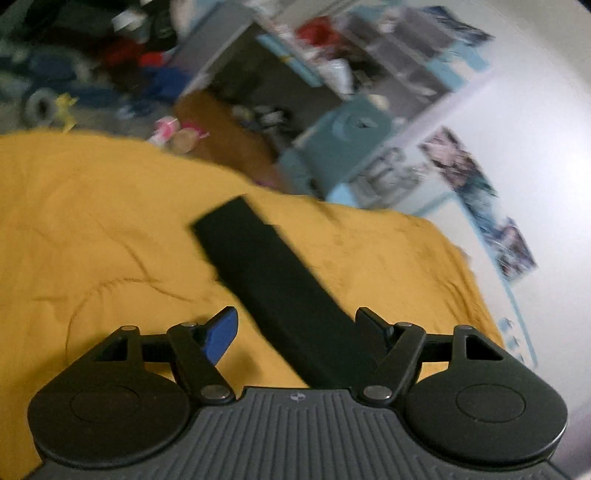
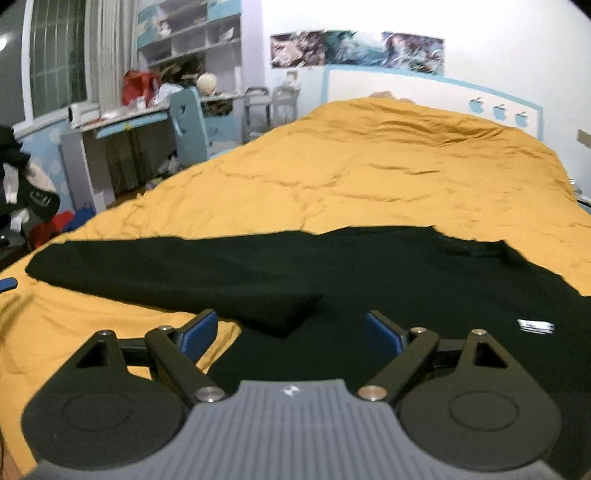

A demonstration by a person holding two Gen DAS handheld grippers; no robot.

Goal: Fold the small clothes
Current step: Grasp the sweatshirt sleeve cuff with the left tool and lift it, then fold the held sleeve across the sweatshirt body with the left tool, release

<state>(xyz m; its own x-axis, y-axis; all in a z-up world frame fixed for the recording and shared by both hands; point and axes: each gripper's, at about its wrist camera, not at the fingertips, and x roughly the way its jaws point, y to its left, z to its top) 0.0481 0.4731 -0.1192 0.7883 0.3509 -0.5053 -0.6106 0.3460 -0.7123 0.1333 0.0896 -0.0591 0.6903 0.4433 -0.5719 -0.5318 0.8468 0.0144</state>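
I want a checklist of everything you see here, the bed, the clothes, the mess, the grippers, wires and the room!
Surface: yellow blanket on the bed, wrinkled.
Job's things: black shirt spread flat, one long sleeve stretched out.
Clutter: nothing seen on the blanket; piled clothes on the floor.
Grippers: left gripper open above the sleeve; right gripper open above the shirt.
Cables: nothing seen.
Surroundings: desk, blue chair, shelves, posters, window.
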